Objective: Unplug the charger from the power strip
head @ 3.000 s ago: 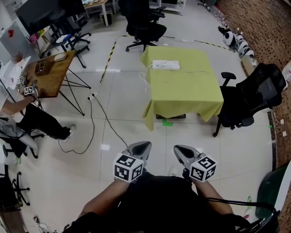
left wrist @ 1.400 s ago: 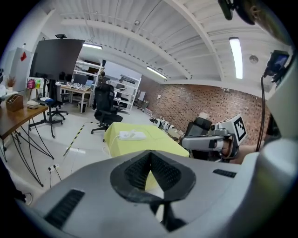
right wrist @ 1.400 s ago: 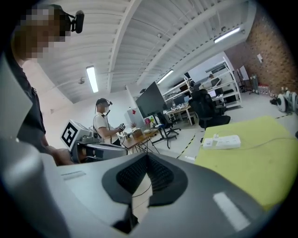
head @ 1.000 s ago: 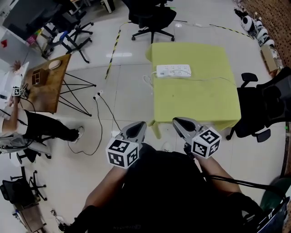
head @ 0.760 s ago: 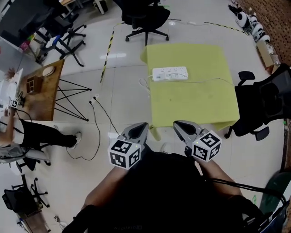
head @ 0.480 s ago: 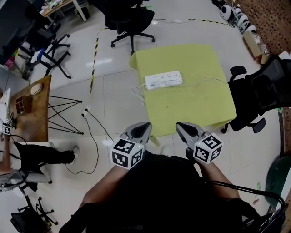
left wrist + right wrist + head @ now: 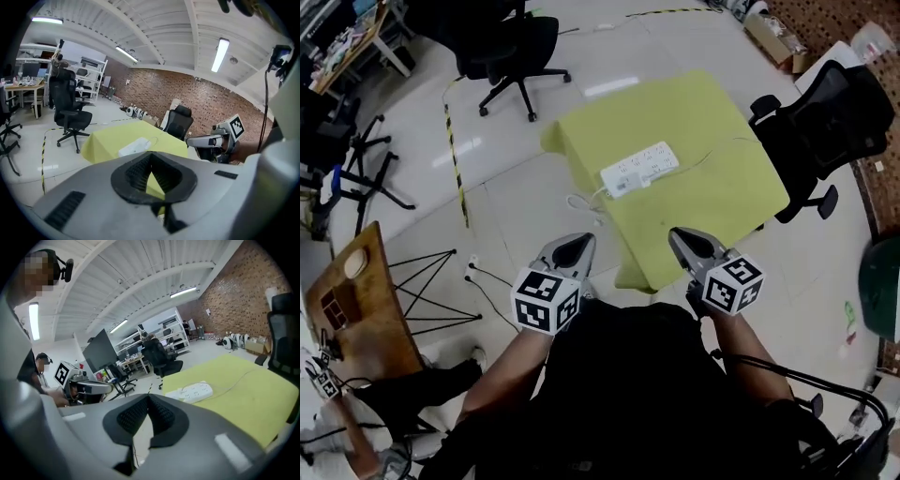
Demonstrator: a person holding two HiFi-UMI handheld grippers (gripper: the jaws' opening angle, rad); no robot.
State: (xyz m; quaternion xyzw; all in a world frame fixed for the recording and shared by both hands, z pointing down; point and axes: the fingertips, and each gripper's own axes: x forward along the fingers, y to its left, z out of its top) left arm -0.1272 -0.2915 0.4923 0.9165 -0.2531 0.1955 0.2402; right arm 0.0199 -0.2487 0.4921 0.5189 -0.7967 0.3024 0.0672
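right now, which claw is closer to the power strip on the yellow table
Right. The right claw is at the near edge of the table, short of the power strip. The left claw is off the table's corner, above the floor, farther away.

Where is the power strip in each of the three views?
Head view: power strip above centre, on the table's left half.
Left gripper view: power strip slightly left of centre.
Right gripper view: power strip right of centre.
Shared landmark: the yellow table under it.
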